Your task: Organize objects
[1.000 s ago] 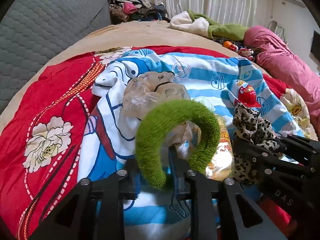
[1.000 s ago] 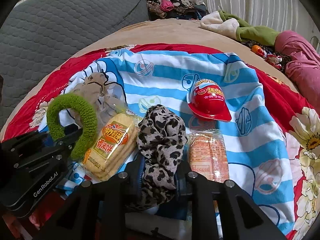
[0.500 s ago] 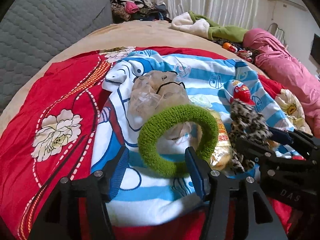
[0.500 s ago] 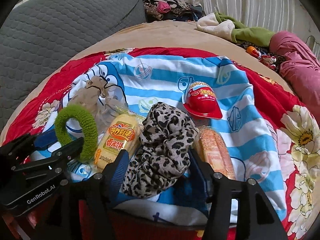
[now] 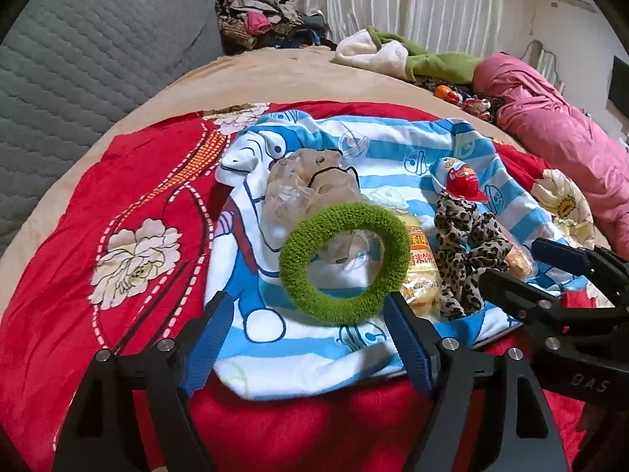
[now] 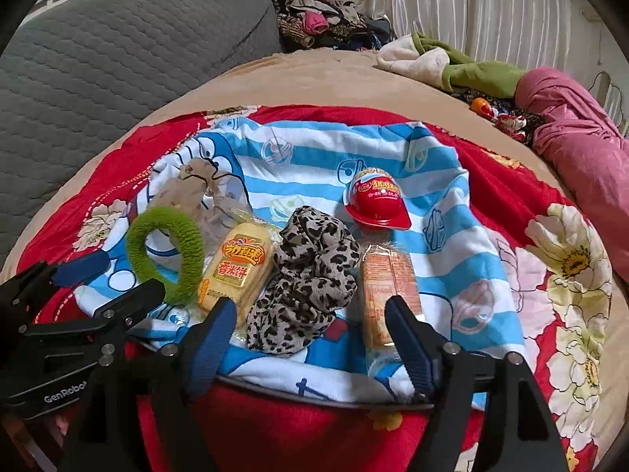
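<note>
Now both grippers hang over the bed, each with jaws just spread and empty: the left gripper (image 5: 306,338) behind the green scrunchie (image 5: 344,263), the right gripper (image 6: 310,334) behind the leopard scrunchie (image 6: 310,279), both laid in the row on the striped cloth (image 6: 314,157), apparently freshly set down.

Soft, even indoor light fills both views, brightest at the pale curtains (image 5: 412,4) at the back, with only faint shadows under the items on the bed. Strong fisheye bending curves the edges and darkens the corners; nearby fabric looks slightly soft.
</note>
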Available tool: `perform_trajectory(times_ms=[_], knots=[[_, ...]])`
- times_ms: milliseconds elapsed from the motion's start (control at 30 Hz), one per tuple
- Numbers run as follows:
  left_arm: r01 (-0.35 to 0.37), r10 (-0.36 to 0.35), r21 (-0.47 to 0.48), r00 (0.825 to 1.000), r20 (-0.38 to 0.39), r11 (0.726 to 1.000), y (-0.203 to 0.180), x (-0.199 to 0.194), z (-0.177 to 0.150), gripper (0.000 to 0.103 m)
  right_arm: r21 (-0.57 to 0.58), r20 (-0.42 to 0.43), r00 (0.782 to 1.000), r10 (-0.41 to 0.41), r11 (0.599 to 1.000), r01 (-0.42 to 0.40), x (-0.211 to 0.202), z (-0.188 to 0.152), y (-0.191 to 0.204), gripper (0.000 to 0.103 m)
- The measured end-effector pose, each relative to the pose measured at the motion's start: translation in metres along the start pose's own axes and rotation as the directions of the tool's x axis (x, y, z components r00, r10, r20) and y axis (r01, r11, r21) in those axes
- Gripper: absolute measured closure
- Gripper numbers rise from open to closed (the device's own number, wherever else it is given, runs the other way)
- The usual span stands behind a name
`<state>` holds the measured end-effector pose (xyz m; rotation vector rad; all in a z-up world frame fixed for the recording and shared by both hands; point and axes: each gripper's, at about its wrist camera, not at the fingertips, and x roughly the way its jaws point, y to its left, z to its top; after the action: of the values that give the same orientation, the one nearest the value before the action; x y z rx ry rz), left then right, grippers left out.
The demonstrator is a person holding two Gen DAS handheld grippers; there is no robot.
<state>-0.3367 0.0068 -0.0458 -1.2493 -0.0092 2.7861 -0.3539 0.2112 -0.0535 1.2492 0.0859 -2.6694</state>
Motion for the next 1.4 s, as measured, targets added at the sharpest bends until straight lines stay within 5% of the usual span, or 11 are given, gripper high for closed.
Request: perform_trajectory(times_ms=[267, 400, 1400], knots=[[0.003, -0.003, -0.015, 1.0, 0.025, 1.0, 0.004, -0.023, -0.003, 0.022, 0.013, 0.031, 1.0, -0.007, 1.0, 0.006, -0.024, -0.004, 0.0, 0.014], [-0.001, 0.001, -0.009, 0.999, 0.04, 1.0, 0.004, -0.036, -0.004, 0.009, 0.002, 0.052, 0.998, -0.019, 1.0, 0.019, -0.036, -0.005, 0.003, 0.01], [-0.031, 0.037, -0.039, 0.987, 0.156, 0.999, -0.004, -0.134, -0.007, 0.009, 0.002, 0.2, 0.979, -0.045, 0.999, 0.045, -0.14, -0.015, 0.017, 0.001]])
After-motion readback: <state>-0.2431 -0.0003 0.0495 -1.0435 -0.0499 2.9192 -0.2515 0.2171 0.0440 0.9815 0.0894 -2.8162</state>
